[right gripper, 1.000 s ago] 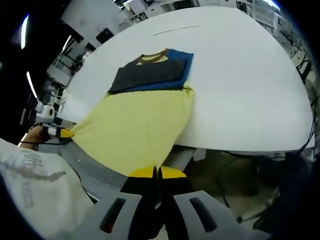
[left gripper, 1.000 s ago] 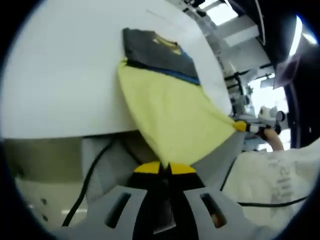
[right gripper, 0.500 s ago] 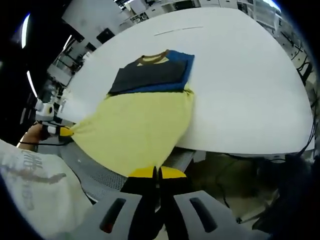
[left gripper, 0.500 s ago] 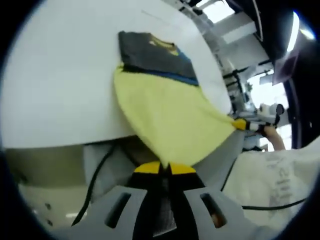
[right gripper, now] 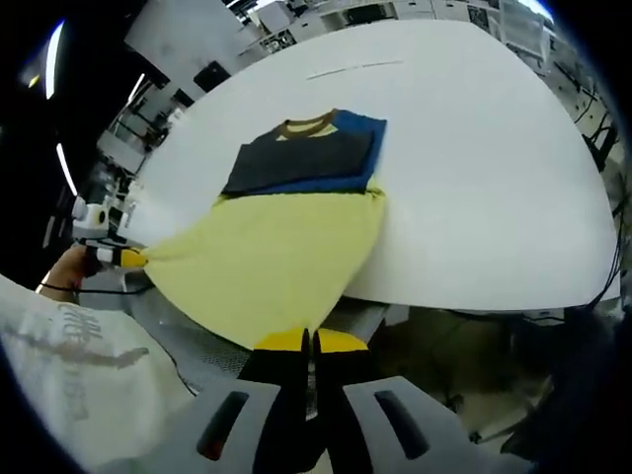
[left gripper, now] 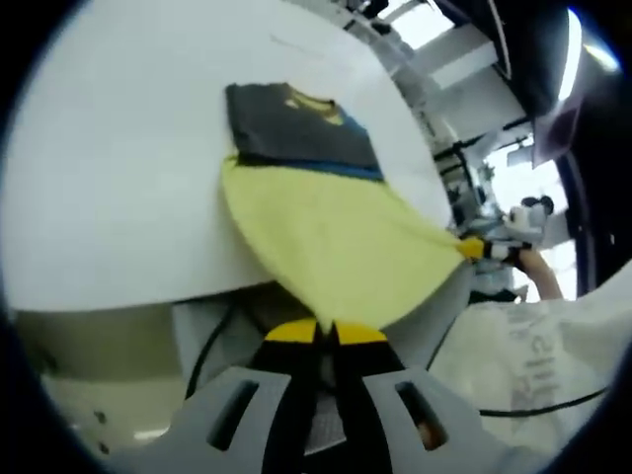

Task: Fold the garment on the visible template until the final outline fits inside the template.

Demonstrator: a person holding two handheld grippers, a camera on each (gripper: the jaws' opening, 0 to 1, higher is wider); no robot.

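— What does the left gripper view give you?
— The left gripper (left gripper: pixel 324 331) has its yellow-tipped jaws clamped on a bottom corner of the garment (left gripper: pixel 326 237). The yellow lower half hangs stretched off the edge of the white table (left gripper: pixel 109 168); the dark grey and blue upper part lies flat on the tabletop. The right gripper (left gripper: pixel 474 249) comes in from the right, pinching the other corner.

— And the right gripper view?
— The right gripper (right gripper: pixel 309 341) is closed on its corner of the garment (right gripper: pixel 276 262), yellow cloth taut off the table (right gripper: pixel 484 178) edge, collar end lying well in on the tabletop. The left gripper (right gripper: pixel 128 258) holds the far corner at left, a hand (right gripper: pixel 64 272) behind it.
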